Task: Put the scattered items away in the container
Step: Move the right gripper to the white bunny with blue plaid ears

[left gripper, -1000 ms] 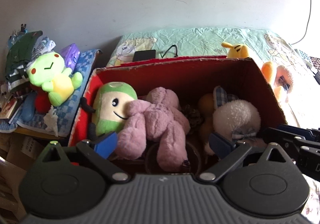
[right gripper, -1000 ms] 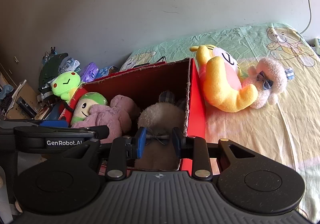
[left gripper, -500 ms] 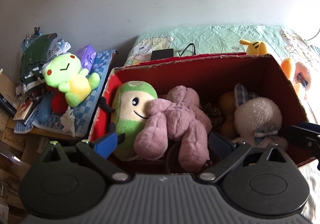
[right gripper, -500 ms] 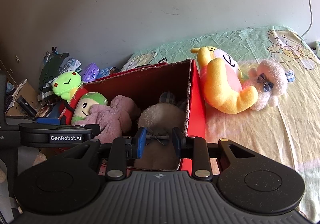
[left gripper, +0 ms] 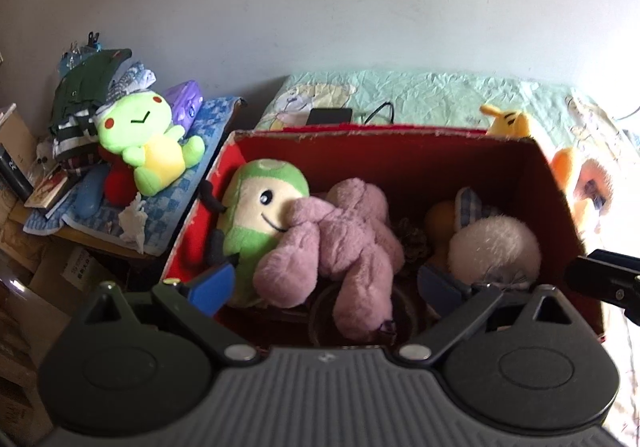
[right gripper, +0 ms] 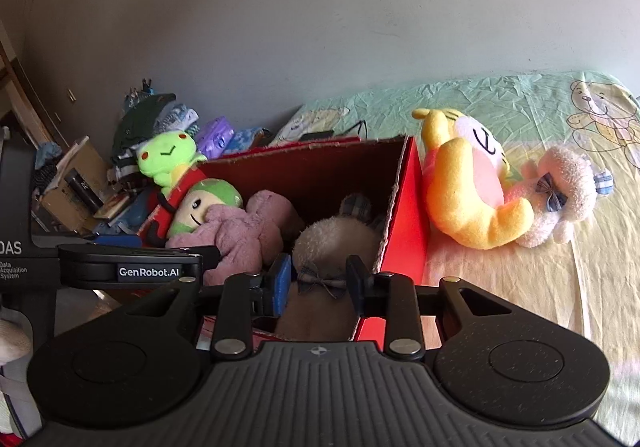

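Drifting left, the left claw (left gripper: 326, 283) stays spread over the box (left gripper: 400, 143).

The cardboard box (left gripper: 400, 151) is red inside and out. In it lie a mauve plush octopus (left gripper: 340, 243), a green-and-cream smiling plush (left gripper: 260, 203) and a white fluffy plush (left gripper: 494, 247) with a grey checked bow (right gripper: 322, 281). The pale green bedsheet (right gripper: 500, 99) bears teddy-bear prints. On it lies a yellow-and-pink plush (right gripper: 468, 187). A lime-green frog plush (left gripper: 148, 143) sits on a blue-checked cloth (left gripper: 180, 199).
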`<state>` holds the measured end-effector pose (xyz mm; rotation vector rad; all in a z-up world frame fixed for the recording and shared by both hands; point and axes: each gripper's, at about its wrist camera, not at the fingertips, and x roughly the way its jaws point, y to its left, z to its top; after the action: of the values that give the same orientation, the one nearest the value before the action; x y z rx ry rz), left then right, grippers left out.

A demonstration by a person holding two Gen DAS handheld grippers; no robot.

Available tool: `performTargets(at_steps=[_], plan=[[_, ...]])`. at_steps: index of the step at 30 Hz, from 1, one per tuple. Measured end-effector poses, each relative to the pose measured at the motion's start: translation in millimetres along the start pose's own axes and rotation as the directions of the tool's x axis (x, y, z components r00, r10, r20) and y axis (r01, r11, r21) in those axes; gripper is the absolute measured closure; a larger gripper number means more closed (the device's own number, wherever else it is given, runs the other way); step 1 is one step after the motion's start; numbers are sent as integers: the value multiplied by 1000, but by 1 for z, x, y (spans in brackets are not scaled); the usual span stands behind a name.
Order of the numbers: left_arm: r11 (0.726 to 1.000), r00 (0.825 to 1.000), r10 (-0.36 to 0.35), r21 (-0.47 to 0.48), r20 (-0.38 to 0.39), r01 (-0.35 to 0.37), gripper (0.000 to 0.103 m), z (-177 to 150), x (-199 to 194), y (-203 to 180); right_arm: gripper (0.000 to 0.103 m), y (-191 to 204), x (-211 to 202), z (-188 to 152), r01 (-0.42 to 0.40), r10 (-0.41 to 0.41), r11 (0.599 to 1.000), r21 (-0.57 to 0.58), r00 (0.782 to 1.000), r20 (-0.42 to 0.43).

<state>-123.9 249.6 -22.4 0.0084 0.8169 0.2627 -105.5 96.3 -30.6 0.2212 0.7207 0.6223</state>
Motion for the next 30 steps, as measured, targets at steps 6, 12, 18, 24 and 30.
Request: performTargets(at_steps=[6,12,18,24,30], plan=[[980,972,-200,11,122,200,6,12,-30,-43,63,-60,-33,20,36,-44,993,111,996,76],[924,917,-379,116,128,365,12,8,-34,-112,62,-138,-38,10,129,-127,958,254,992,-27],[870,875,-482,149,49,471,15,7,-9,-177,60,-189,-33,17,145,-124,934,326,989,-84],[840,848,-530,119,-26,529,15,-1,26,-213,47,-227,1,27,83,-26,913,400,989,-145],[846,852,-520,105,-59,523,15,-5,43,-216,50,-241,44,31,74,-3,922,380,983,-184]])
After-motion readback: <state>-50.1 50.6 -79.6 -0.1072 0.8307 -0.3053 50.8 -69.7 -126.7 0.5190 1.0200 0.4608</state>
